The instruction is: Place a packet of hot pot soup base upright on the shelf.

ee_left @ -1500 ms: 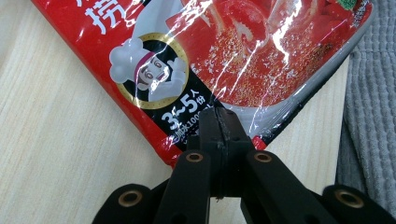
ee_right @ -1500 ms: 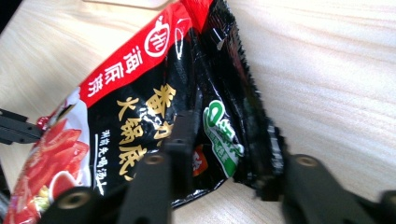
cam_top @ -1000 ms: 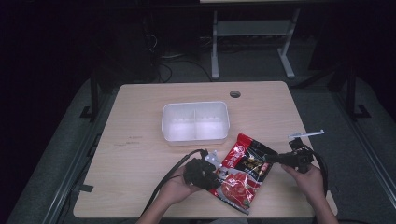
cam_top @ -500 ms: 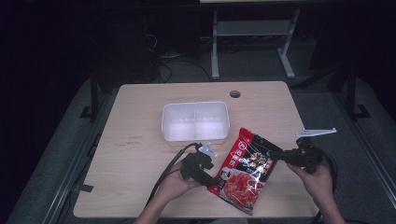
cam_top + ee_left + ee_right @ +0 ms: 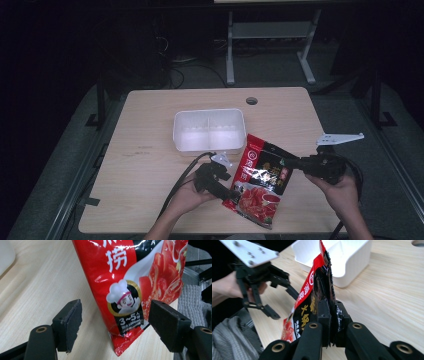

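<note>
Right hand-held gripper (image 5: 329,322) pinches the dark edge of the glossy red-and-black plastic food pouch (image 5: 262,177), jaws pressed together on it. Left hand-held gripper (image 5: 115,325) has jaws spread, one either side of the pouch's lower corner, not touching. Pouch lies slanted on the light wooden counter (image 5: 150,150), just beside the white rectangular plastic tub (image 5: 209,129).

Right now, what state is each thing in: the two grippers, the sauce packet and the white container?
Left gripper: open, jaws either side of the packet's lower corner.
Right gripper: shut on the packet's edge.
Sauce packet: sealed, held up at one edge.
White container: open-topped, empty, on the table.
</note>
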A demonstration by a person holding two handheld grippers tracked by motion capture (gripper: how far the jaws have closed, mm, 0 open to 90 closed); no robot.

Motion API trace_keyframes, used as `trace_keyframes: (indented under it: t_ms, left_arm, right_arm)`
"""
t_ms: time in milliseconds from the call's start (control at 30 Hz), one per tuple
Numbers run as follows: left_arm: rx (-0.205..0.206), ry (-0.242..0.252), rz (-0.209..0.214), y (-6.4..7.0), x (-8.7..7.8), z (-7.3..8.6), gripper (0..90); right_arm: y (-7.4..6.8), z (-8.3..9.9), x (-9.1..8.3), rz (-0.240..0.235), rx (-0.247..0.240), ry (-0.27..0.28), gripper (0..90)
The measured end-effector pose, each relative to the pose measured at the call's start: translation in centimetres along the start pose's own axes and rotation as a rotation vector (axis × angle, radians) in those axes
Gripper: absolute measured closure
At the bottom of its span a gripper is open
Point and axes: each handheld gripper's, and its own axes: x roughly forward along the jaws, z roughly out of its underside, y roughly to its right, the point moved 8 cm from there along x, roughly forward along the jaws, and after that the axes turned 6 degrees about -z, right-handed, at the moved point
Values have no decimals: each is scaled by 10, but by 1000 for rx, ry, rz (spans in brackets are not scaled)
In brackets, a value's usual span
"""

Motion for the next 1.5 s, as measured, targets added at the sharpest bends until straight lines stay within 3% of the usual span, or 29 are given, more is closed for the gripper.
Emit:
trace_keyframes:
  t_ms: [267,367,500,567,600,667,767,933,1033,1100,1167,1200,1267,1433,1500]
  left_arm:
    - [1,-5,47,2,3,-1,324]
    - [6,3,82,6,3,-4,397]
    - [10,-1,69,5,2,-4,446]
    - [-2,-2,68,3,1,-4,533]
    - [1,-4,60,2,0,-3,533]
    - [14,-3,39,0,-2,-2,651]
    - [29,-3,10,0,-5,-1,720]
    - [23,1,11,-1,-6,0,750]
    - [20,10,10,-1,-5,-1,763]
    - [24,14,6,-1,-5,-1,768]
    - [25,12,1,-1,-5,-1,769]
    - [28,12,-1,-1,-5,-1,768]
    - [31,13,-2,-1,-5,-1,768]
    - [44,11,-6,0,-6,-1,767]
    - [47,6,-9,0,-7,0,764]
  right_arm:
    - [-14,-10,2,-54,-45,19,860]
    - [-22,-15,6,-79,-63,20,862]
    - [-25,-17,8,-89,-71,10,861]
    - [-25,-19,10,-93,-75,4,859]
    - [-25,-19,10,-93,-75,4,859]
    - [-24,-20,11,-88,-71,-1,852]
    - [-21,-20,12,-85,-67,-6,841]
    - [-17,-21,14,-93,-59,-5,819]
    - [-11,-20,14,-106,-35,-1,747]
    - [-6,-17,16,-108,-24,-15,616]
    - [-5,-15,18,-110,-19,-31,596]
    - [-2,-11,22,-109,-18,-59,522]
    - [0,-8,27,-108,-15,-88,472]
    - [1,-6,35,-124,-13,-121,493]
    - [-2,-6,40,-145,-28,-132,571]
